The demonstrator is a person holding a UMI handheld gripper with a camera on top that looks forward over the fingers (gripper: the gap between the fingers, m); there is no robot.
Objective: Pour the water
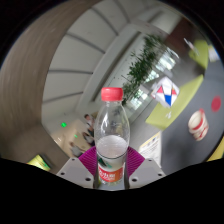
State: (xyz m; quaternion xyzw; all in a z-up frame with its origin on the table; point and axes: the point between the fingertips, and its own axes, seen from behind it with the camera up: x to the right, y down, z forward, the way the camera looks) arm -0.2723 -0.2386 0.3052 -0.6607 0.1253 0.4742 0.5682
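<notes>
A clear plastic water bottle [112,140] with a red cap and a red and white label stands upright between my fingers. It holds water in its lower part. My gripper [111,164] is shut on the bottle, with the magenta pads [86,160] pressing its sides at label height. The bottle is lifted and the view looks up toward a ceiling.
A green leafy plant [143,68] hangs beyond the bottle to the right. A red, white and blue sign [166,95] and a white cup-like object [199,125] lie further right. A grey ceiling with light strips [80,50] spans the left.
</notes>
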